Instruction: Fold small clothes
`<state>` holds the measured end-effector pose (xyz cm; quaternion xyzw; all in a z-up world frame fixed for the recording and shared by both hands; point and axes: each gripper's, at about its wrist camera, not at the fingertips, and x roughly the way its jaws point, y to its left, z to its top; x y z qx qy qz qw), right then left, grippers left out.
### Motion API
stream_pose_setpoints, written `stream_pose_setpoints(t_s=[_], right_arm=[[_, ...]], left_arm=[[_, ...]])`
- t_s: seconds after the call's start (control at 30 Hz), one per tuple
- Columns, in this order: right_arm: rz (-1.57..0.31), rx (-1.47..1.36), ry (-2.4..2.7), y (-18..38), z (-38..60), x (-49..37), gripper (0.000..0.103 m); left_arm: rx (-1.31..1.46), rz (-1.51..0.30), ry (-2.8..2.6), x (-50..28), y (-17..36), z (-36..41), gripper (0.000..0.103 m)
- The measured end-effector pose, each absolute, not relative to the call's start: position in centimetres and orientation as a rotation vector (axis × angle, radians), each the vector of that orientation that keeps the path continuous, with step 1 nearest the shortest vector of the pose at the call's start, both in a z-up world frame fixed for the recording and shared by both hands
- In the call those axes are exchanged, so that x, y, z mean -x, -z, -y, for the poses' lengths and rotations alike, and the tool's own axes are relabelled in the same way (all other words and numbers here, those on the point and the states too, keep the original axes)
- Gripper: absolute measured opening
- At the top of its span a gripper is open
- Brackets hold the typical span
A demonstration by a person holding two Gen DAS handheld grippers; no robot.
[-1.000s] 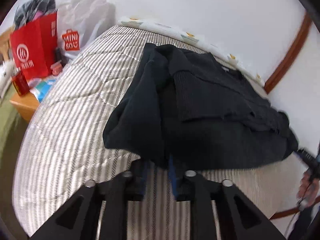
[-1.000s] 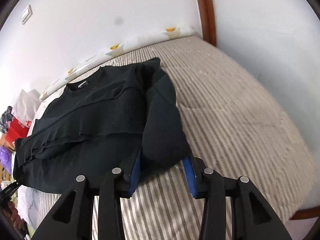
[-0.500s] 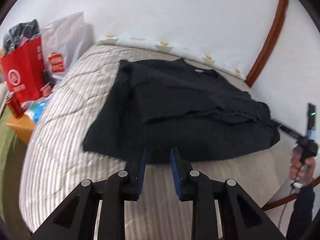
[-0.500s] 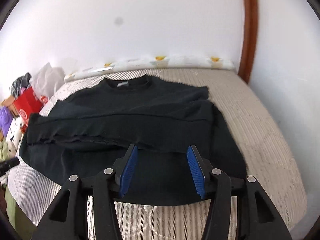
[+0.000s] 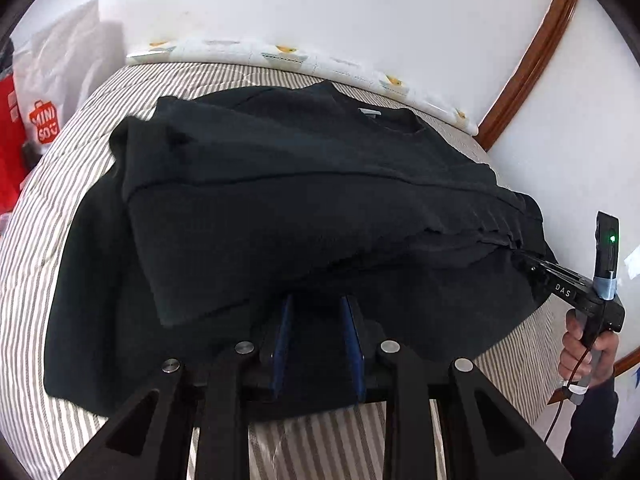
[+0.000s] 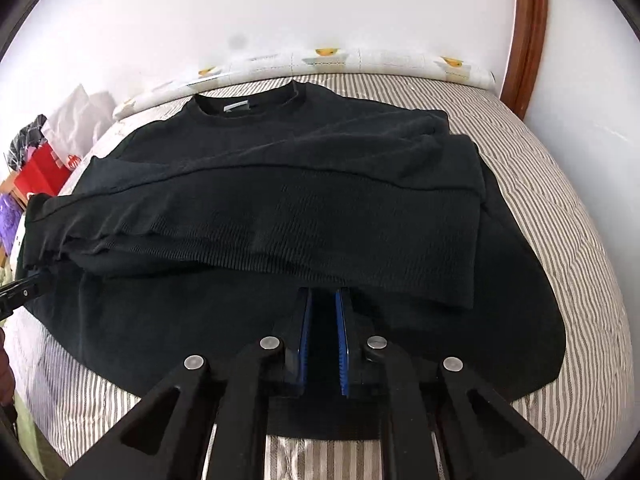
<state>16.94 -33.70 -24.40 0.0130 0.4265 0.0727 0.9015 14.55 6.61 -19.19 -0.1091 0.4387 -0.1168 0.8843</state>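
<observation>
A black sweater lies flat on the striped bed, neck toward the wall, with both sleeves folded across its body. My left gripper reaches over the lower body near the hem. Its blue pads stand a little apart with dark cloth showing between them, not pinched. The right wrist view shows that gripper at the sweater's left edge. My right gripper has its jaws closing almost together on cloth just below the folded sleeve. In the left wrist view its tip is buried in the sweater's right edge, with a hand on its handle.
A white MINISO bag and a red bag stand off the bed's left side. A printed cloth strip runs along the wall behind the sweater. A brown wooden frame rises at the right corner. Bare striped bed lies right of the sweater.
Both sleeves went from lifted to lying folded across the body. Both grippers pulled back, then moved in over the lower sweater. The right jaws narrowed from wide apart to nearly together.
</observation>
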Motion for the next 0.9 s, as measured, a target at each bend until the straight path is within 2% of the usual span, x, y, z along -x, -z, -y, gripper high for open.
stream_pose_setpoints(t_s=[0.37,0.57,0.9], right_arm=[[-0.888,-0.046,-0.13,23.8,33.3,-19.5,0.01],[-0.823,-0.083,-0.12,21.4,34.3,-21.1,0.012],[-0.81,-0.183,-0.133,21.0,35.1,-27.4,0.013]], left_arm=[[0.142,-0.857,0.14,-17.0,17.7,-6.0,0.024],[0.18,-0.814,0.139,-18.3,16.3,-7.7,0.024],[0.24,-0.824,0.103,-24.3,16.8,-10.3,0.024]])
